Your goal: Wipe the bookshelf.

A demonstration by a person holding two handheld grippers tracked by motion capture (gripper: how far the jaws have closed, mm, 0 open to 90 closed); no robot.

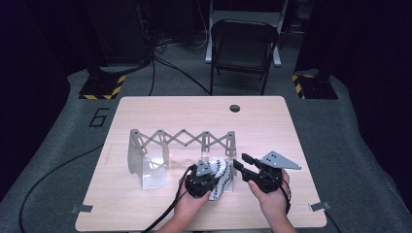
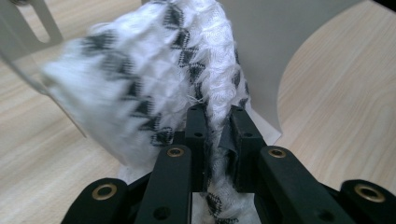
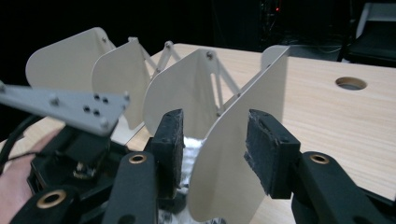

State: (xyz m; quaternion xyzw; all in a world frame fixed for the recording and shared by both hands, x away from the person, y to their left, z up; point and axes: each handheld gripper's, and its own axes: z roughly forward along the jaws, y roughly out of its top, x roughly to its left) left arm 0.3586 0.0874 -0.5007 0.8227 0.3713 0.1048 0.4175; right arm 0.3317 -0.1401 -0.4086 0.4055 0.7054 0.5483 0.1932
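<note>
A white folding rack (image 1: 182, 138) with several upright panels on a scissor frame stands across the middle of the table (image 1: 145, 109). My left gripper (image 1: 214, 174) is at the rack's right end, shut on a white cloth with black diamond marks (image 1: 222, 175). In the left gripper view the cloth (image 2: 140, 88) bunches up between the pads of my left gripper (image 2: 217, 126) and hangs against a panel. My right gripper (image 1: 241, 161) stands open astride the rightmost panel (image 3: 229, 177). In the right gripper view both pads (image 3: 170, 140) of my right gripper (image 3: 217, 135) stand off from the sheet.
A round cable hole (image 1: 235, 108) lies at the table's far side, right of centre. A black folding chair (image 1: 243, 43) stands beyond the table. Cables trail from both grippers over the near edge. The left gripper's grey plate (image 3: 60, 105) sits close beside the right jaws.
</note>
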